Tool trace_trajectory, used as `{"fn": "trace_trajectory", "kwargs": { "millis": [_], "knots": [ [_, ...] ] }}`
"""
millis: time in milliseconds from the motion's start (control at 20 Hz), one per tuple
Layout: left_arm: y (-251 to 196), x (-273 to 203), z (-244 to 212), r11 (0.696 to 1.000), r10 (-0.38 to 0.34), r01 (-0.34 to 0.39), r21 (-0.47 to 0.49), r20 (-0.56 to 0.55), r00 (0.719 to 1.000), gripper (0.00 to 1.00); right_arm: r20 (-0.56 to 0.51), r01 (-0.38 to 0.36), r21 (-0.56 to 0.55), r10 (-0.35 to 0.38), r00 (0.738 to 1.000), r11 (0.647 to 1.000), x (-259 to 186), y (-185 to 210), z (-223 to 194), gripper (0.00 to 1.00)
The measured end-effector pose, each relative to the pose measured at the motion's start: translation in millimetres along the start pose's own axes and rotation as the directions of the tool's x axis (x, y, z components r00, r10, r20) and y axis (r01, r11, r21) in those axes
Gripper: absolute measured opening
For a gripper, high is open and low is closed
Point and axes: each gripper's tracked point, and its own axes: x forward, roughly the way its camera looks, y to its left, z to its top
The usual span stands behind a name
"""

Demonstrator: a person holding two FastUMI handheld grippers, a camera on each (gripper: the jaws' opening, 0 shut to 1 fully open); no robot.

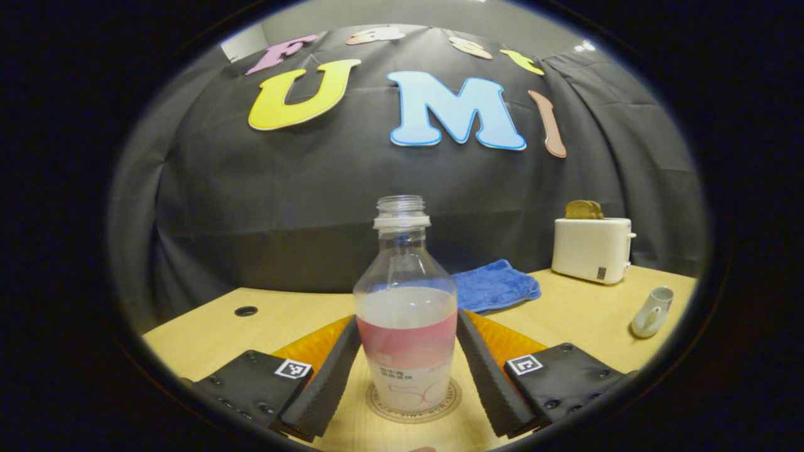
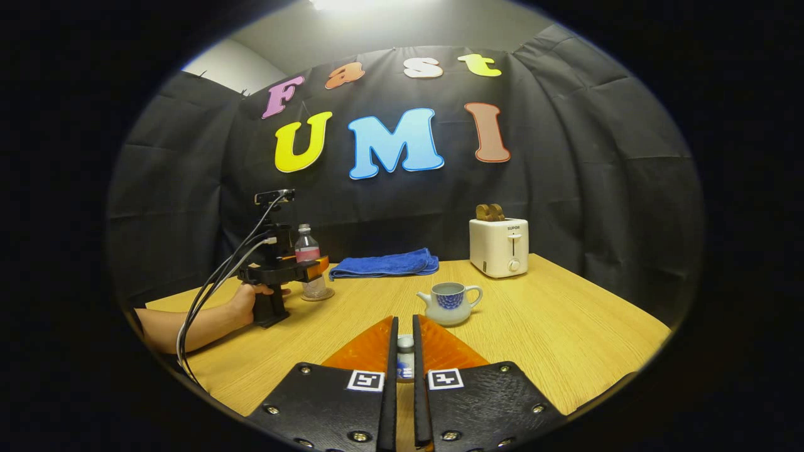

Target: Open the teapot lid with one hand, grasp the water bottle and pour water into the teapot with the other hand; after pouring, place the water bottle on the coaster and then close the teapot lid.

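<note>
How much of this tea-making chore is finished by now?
Nearly done, it seems. The bottle stands on the coaster, partly full, so pouring looks finished. The left gripper sits open around it, its fingers apart from it. The teapot is open, and the right gripper holds the lid. Left: put the lid back on.

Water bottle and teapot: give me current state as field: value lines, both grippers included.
water bottle: upright on the coaster, uncapped, partly filled
left gripper: fingers either side of the bottle's lower body, close to its sides; contact not clear
teapot: on the table, open, no lid on it
teapot lid: held between the fingers of the right gripper, off the pot
right gripper position: nearer the camera than the teapot, not above it
pending: lid back on the teapot
background: blue towel, toaster
</note>
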Motion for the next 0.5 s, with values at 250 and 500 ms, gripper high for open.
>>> {"fn": "trace_trajectory", "kwargs": {
  "millis": [250,500],
  "knots": [
    [0,-37,-5,1.0,-0.003,0.004,0.018,-0.03,1.0,1.0,0.012,-0.006,-0.004,0.006,1.0,1.0,1,-1,5,0.11],
    [-2,-99,4,1.0,-0.023,0.023,0.002,-0.021,1.0,1.0,0.062,0.017,-0.011,-0.016,0.998,1.0,32,-17,22,0.11]
  ]
}}
